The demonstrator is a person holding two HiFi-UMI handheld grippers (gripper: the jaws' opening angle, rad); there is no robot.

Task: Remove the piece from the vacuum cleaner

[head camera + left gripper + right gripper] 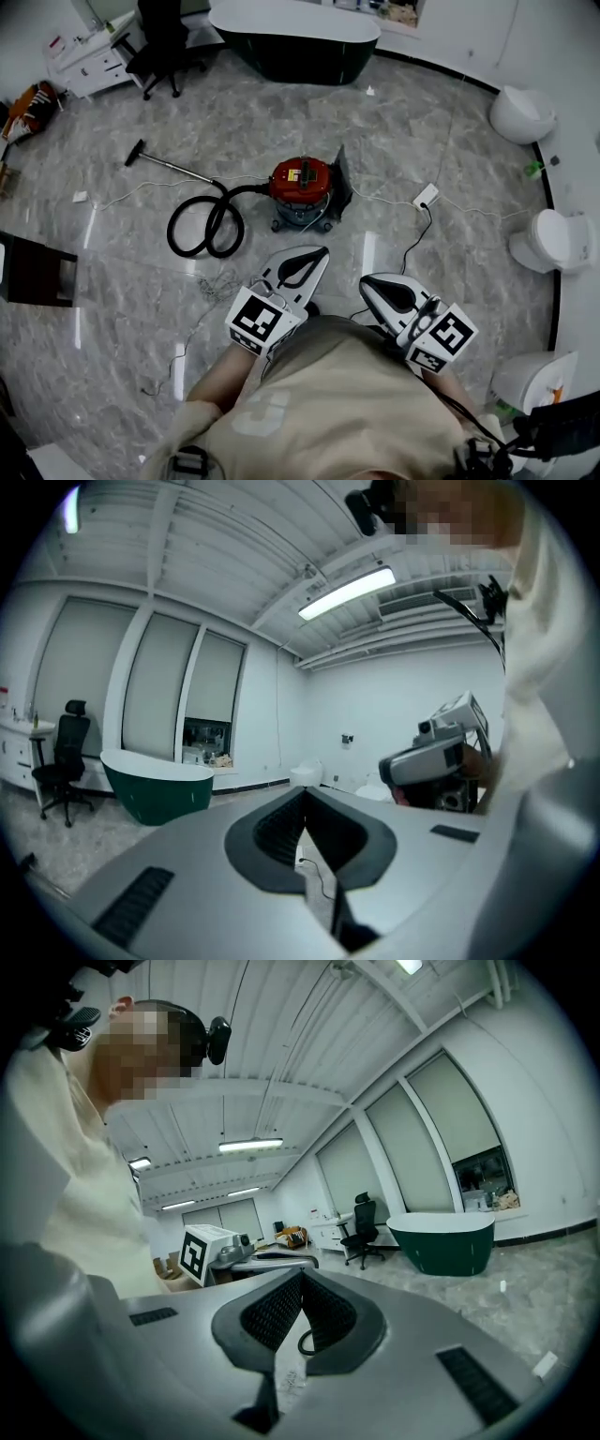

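Note:
A red canister vacuum cleaner [302,183] stands on the marble floor in the head view. Its black hose [204,225] lies coiled to its left, running to a metal wand [169,166]. A dark flat piece [339,178] sticks up at the vacuum's right side. My left gripper [321,250] and right gripper [366,279] are held close to the person's body, short of the vacuum and apart from it. Both are shut, with nothing between the jaws. In the left gripper view my left gripper [305,791] points into the room; the right gripper [302,1274] does likewise.
A white cord runs from the vacuum to a socket block [426,196]. A dark green bathtub [295,37] and an office chair [164,47] stand at the back. Toilets [522,114] line the right wall. A dark bench [33,270] sits at the left.

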